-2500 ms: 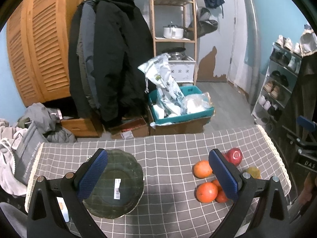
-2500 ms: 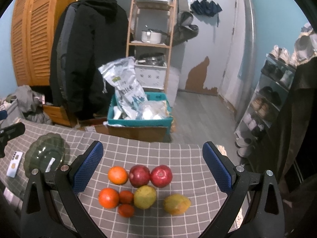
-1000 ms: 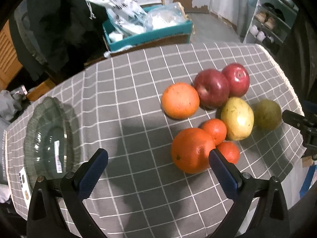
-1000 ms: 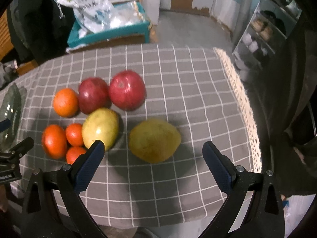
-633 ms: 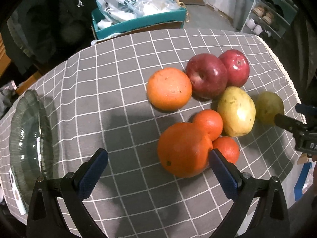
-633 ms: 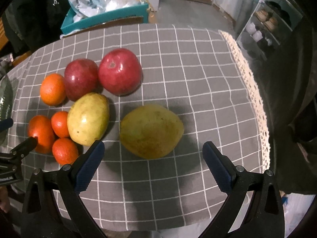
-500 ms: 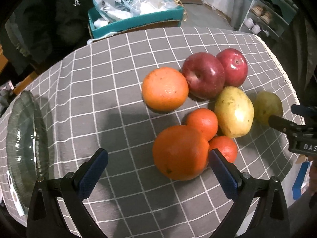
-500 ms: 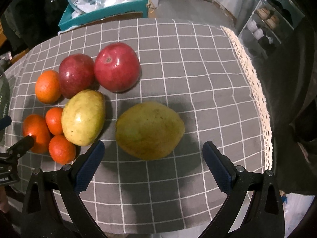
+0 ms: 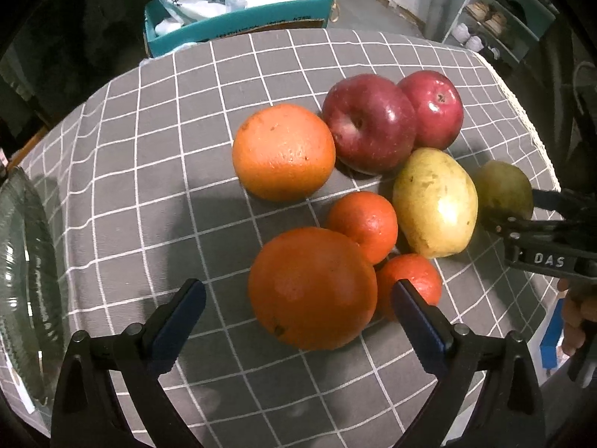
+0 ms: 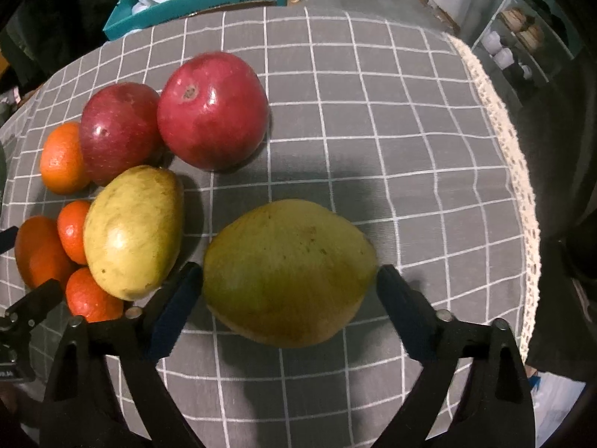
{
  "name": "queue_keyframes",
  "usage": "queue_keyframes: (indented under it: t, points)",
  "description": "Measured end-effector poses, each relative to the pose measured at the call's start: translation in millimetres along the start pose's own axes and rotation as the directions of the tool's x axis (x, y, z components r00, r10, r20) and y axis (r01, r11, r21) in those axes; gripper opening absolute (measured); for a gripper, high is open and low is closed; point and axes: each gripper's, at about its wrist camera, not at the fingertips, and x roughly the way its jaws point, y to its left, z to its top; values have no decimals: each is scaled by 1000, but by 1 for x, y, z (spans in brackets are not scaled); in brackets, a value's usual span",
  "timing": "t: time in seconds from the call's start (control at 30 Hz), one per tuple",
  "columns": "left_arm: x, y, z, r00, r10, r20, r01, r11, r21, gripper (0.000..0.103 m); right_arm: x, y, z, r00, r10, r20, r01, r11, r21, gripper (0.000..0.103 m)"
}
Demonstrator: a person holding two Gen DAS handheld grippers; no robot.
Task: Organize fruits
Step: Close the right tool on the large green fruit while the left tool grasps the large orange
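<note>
A grey checked cloth (image 9: 156, 156) covered the table, with the fruit clustered on it. The left gripper (image 9: 298, 315) was held wide open around the big orange (image 9: 311, 287), a mandarin (image 9: 410, 280) partly hidden behind it. The right gripper (image 10: 289, 291) straddled the green mango (image 10: 289, 272), jaws spread; contact could not be made out. A glass plate (image 9: 26, 280), left of the orange, was cut off.

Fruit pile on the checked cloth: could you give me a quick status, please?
Both tools open. Left tool straddles the big orange; right tool straddles the green mango. Small orange crowds the left tool's right finger.
</note>
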Motion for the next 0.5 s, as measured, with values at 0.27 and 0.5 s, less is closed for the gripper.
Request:
queue_keyframes:
  t: [0.27,0.5]
  points:
    - [7,20,0,994,-106,-9,105,991,-83,89,14,-2,1,1000,-5,-13,5,1000,15,85]
    - [-3,26,-7,993,-115,-12,113,989,-93,84,21,-2,-1,1000,-13,-17,13,1000,6,83]
